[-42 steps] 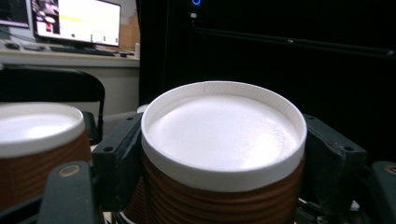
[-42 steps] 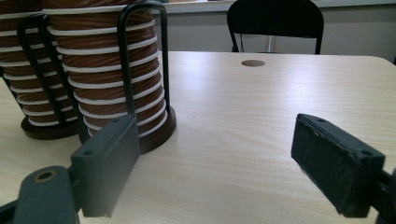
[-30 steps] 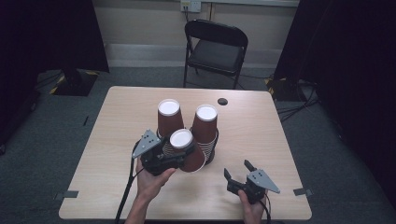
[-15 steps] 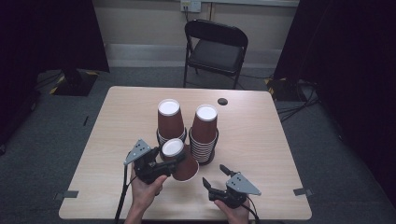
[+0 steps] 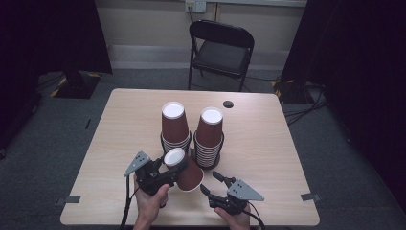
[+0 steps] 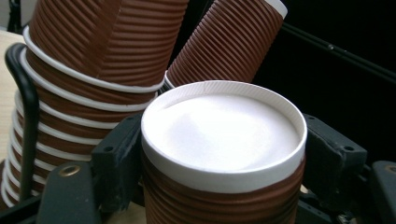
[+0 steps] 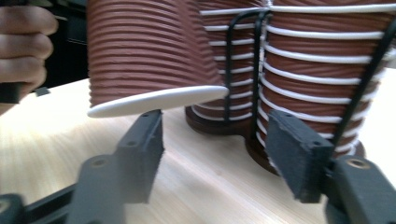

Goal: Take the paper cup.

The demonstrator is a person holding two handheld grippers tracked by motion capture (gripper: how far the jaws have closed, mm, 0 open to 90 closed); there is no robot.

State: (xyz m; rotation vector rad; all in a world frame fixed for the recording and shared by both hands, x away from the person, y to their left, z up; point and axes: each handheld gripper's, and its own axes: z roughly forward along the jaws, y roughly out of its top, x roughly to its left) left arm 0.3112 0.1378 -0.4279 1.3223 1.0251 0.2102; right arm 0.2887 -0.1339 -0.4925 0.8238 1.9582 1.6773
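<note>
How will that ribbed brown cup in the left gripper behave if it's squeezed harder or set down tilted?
The cup looks like thin ribbed paper, so harder squeezing by the left gripper would probably dent it. Its ridges likely help against slipping. It seems light and tapered, so set down on its side it may roll in a curve.

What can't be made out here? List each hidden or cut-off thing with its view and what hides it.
- Held cup: its open mouth faces away from the high view, so any contents stay hidden.
- Left gripper fingers: the held cup covers their pads in the left gripper view.
- Two cup stacks: tops cut off by the upper edge of the right gripper view.
- Small dark disc: too small in the high view to identify.
</note>
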